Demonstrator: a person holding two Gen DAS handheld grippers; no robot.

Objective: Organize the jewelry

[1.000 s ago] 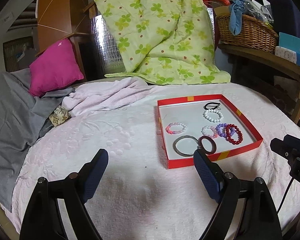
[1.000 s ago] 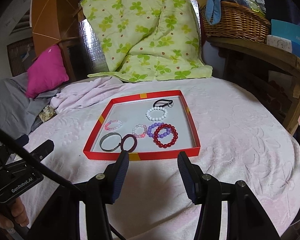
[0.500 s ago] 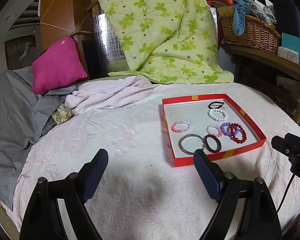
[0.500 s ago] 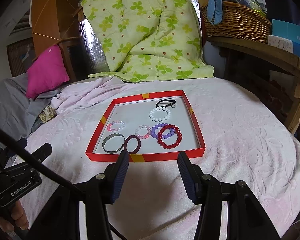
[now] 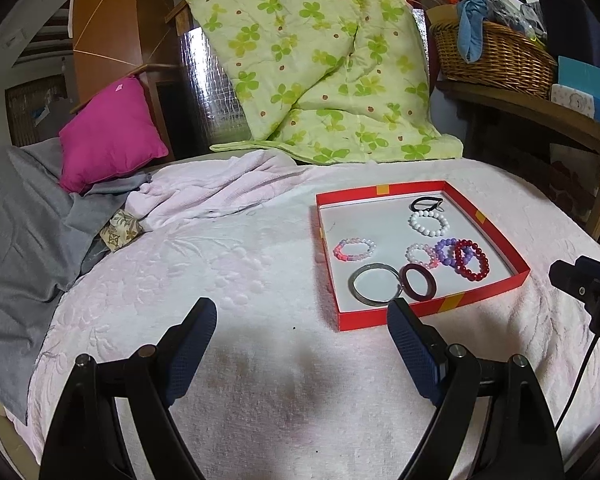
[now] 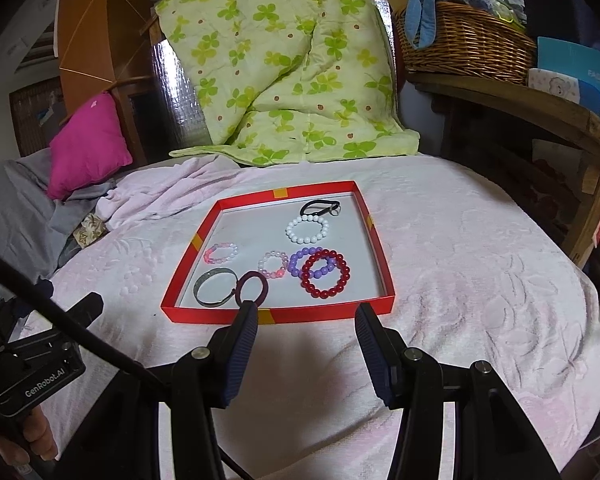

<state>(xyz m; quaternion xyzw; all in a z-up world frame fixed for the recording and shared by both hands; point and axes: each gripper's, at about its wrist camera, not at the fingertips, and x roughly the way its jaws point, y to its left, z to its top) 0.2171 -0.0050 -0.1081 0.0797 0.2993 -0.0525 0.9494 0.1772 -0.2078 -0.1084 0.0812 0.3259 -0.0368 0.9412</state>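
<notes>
A shallow red tray (image 5: 480, 215) (image 6: 374, 236) lies on the pink bedspread and holds several bracelets: a black band (image 6: 320, 207), a white bead one (image 6: 307, 230), a pink bead one (image 6: 221, 252), a purple one under a dark red bead one (image 6: 326, 274), a silver bangle (image 6: 214, 292) and a maroon ring (image 6: 253, 288). My left gripper (image 5: 302, 318) is open and empty, left of the tray's near corner. My right gripper (image 6: 306, 320) is open and empty just before the tray's near edge.
A green clover quilt (image 5: 320, 60) and a magenta pillow (image 5: 108, 132) lie at the back. A wicker basket (image 6: 464, 36) stands on a wooden shelf at the right. Grey cloth (image 5: 16, 216) covers the bed's left side.
Both grippers have drifted slightly; the tray sits a little further right in the left view and a little nearer in the right view. Both stay open and empty.
</notes>
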